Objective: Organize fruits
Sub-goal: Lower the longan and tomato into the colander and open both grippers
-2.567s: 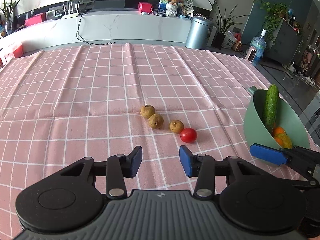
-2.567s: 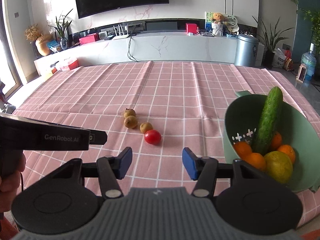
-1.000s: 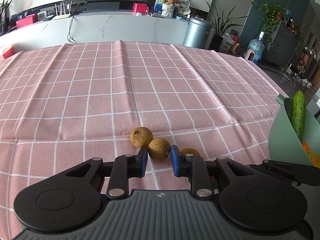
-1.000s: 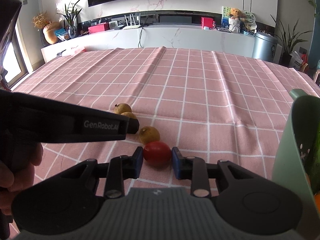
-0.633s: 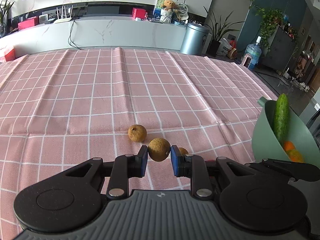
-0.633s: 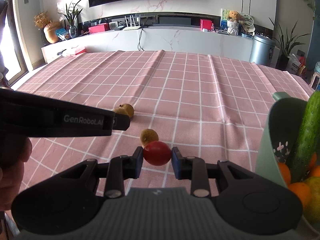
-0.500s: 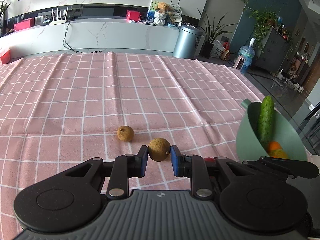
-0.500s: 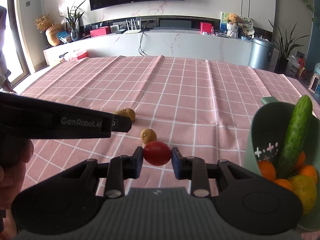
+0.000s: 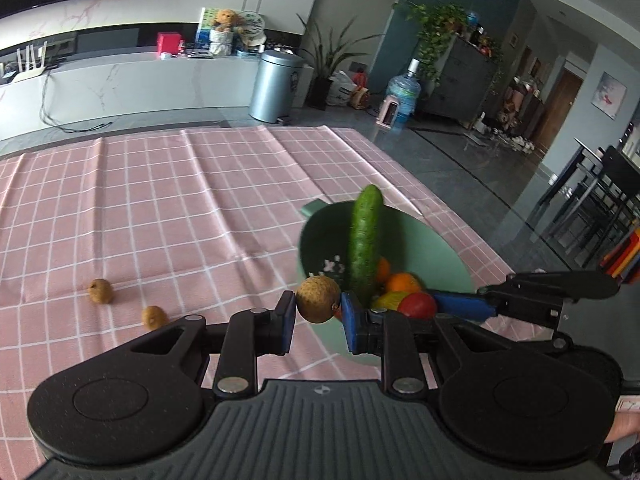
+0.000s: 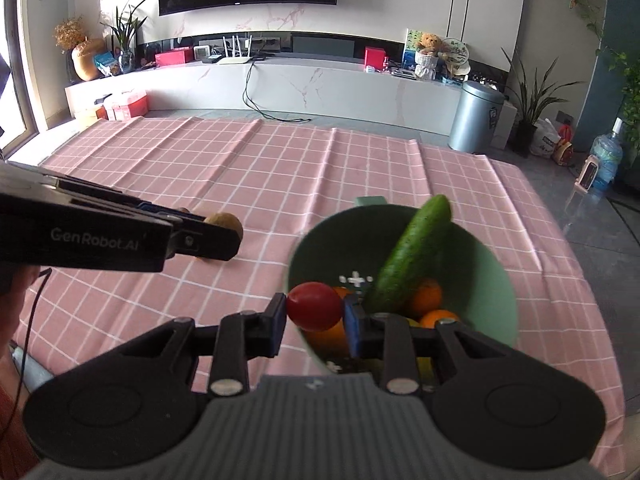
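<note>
Above tablecloth (image 9: 200, 208): grippers clamping longan (image 9: 318, 299), tomato (image 10: 314, 306)

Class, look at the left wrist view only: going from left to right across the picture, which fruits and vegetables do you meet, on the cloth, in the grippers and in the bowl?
Brown fruit on the cloth → second brown fruit on the cloth → brown fruit in the left gripper → cucumber → orange → red tomato in the right gripper.

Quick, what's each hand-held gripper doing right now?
Left hand-held gripper: shut on the brown longan.
Right hand-held gripper: shut on the red tomato, at the green bowl.
</note>
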